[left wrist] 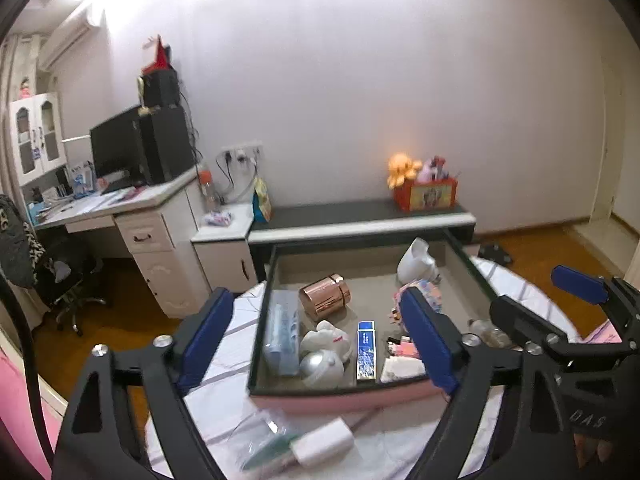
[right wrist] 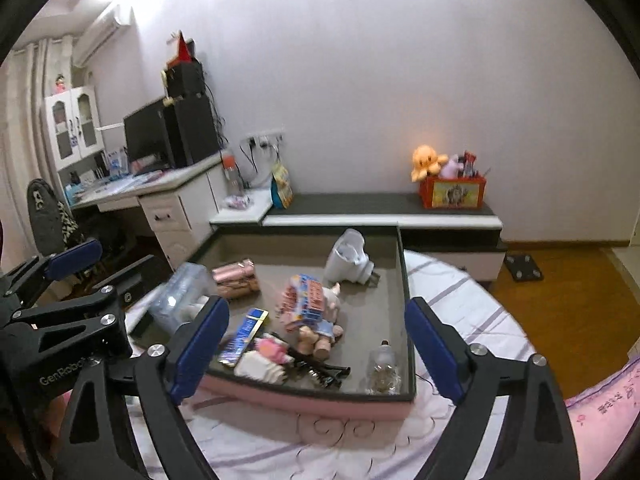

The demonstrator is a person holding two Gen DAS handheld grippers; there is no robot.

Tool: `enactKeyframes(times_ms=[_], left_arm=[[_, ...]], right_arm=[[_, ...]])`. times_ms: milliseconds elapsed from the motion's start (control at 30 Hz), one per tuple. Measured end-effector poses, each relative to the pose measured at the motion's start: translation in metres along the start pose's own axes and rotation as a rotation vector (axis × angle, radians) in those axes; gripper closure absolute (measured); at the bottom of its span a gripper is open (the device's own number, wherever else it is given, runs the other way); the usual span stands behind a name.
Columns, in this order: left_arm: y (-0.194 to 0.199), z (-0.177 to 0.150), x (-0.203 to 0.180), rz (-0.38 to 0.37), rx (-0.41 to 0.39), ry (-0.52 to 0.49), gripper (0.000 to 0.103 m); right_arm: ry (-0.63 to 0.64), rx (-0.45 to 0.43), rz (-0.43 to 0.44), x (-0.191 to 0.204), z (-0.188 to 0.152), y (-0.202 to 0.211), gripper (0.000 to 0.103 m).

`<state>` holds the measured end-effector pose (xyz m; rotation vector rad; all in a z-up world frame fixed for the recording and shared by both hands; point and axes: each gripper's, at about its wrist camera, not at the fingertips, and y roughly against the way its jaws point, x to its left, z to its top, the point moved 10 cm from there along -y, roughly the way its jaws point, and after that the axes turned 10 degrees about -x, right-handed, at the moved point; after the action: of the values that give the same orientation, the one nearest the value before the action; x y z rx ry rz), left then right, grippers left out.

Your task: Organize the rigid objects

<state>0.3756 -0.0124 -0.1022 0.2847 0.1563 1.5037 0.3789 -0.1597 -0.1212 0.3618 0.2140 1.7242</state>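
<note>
1. My left gripper (left wrist: 320, 340) hangs above the near edge of the tray (left wrist: 336, 398), its blue pads spread wide with nothing between them.
2. My right gripper (right wrist: 316, 344) sits just beside it on the right, also wide apart and empty, over the tray's near edge.
3. The tray has a pink front wall and a grey floor and rests on a bed with a white, purple-lined cover (right wrist: 472, 304).
4. A copper-coloured tin (left wrist: 325, 297) lies on its side near the middle of the tray, toward the far left.
5. A white plug-in device (right wrist: 348, 260) lies tipped by the far wall, toward the far right corner.
6. A clear plastic box (left wrist: 282, 336) lies along the left wall.
7. A blue flat box (left wrist: 366, 350) lies near the front wall, with a silver ball (left wrist: 320, 366) and a white plush (left wrist: 326, 338) to its left.
8. A small glass bottle (right wrist: 384, 368) lies in the near right corner.
9. A white charger (left wrist: 322, 442) lies on the bed cover outside the tray, before its front wall.
</note>
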Motion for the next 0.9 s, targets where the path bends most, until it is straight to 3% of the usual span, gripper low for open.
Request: enactKeyframes(times_ms=[167,500,900], left_arm=[[0.072,0.017,0.011,0.029,-0.102,0.021,0.008],[0.177,0.029,0.026,0.057,-0.215,0.025,0.0],[0.245,0.041,0.028,0.094,-0.31,0.033,0.0]], right_arm=[[0.028,-0.092,0.01,0.016,0.02,0.062,0.011],[0.091,-0.223,0.008,0.044,0.032,0.165,0.011],[0.133,-0.334,-0.002,0.069,0.043,0.239,0.011]])
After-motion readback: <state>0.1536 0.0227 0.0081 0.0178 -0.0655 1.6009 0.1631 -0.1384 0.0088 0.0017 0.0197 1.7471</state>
